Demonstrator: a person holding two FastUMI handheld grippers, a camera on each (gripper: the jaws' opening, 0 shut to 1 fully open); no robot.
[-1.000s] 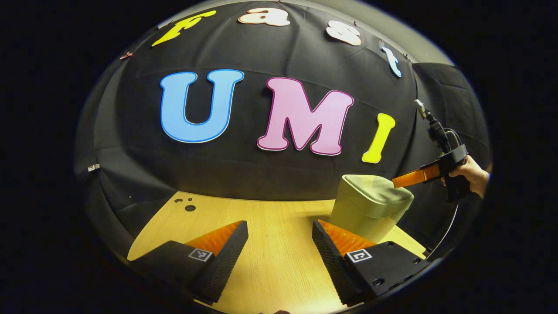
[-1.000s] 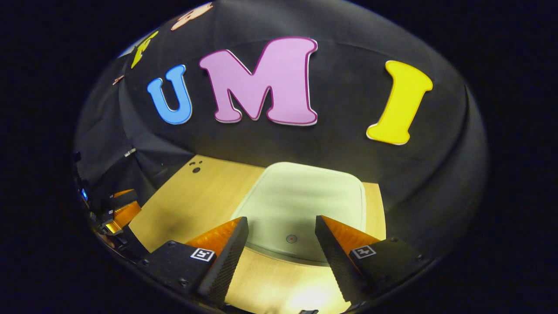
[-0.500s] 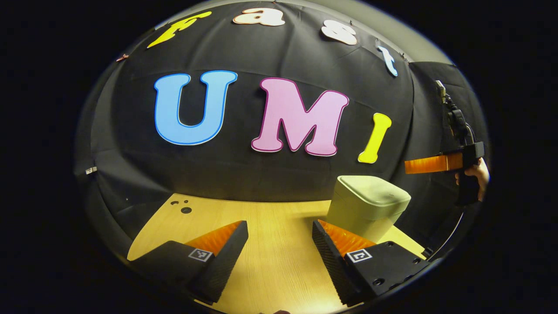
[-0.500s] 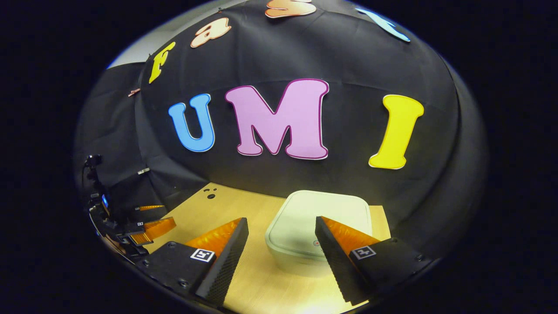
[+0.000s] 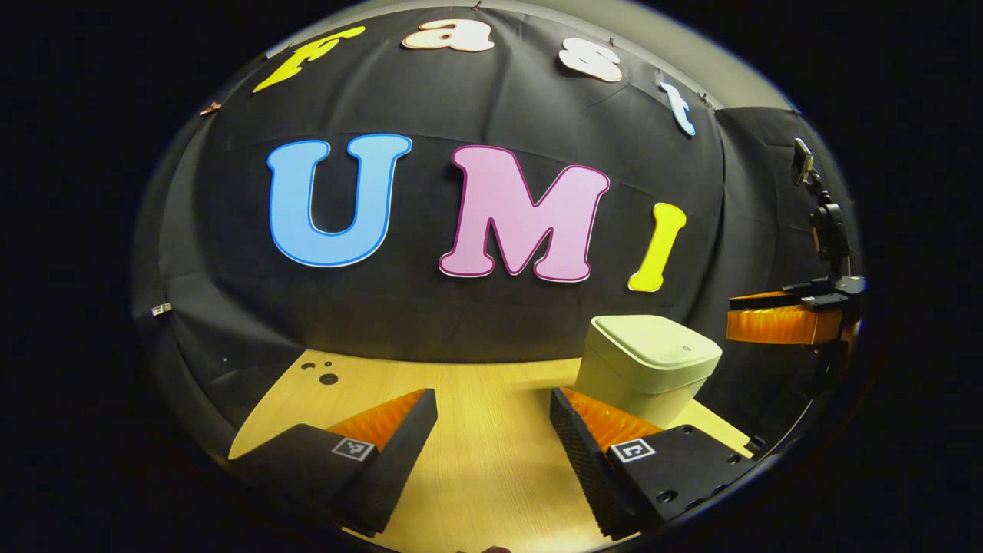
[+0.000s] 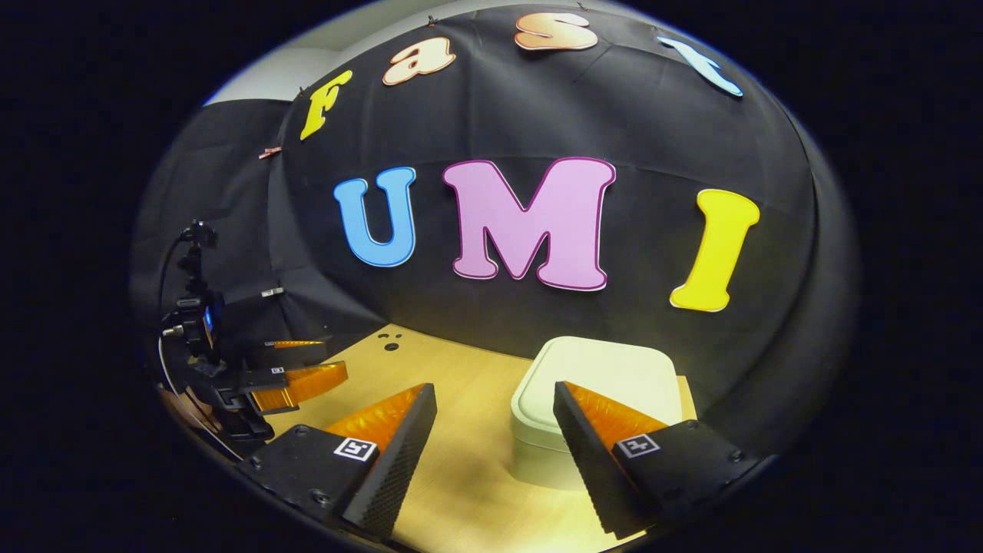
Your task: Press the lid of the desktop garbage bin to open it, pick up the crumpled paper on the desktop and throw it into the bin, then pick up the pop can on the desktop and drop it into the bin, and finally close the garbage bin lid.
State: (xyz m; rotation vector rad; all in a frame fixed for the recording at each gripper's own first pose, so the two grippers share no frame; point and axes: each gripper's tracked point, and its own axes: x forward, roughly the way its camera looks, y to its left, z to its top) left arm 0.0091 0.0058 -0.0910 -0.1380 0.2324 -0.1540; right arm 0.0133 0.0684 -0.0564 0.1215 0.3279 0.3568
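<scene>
Desktop garbage bin [image 5: 645,369], pale and box-shaped with rounded corners, standing upright on the wooden desktop [image 5: 476,430] close before the black booth wall [image 5: 491,307]; its lid [image 6: 607,376] lies flat and appears closed. The left gripper [image 5: 491,430] hovers low over the desktop to the left of the bin, jaws apart and holding nothing. The right gripper [image 6: 491,430] sits above and just in front of the bin, jaws likewise apart and empty, apart from the lid. Judged from its look, the bin is a light, rigid plastic shell with a smooth, somewhat slippery lid; it is not to be grasped but pressed, on the lid near its front edge, with a straight downward push so the light body does not slide or tip. A small mark [image 5: 686,350] near the lid's front edge in the left gripper view may indicate the press point.
</scene>
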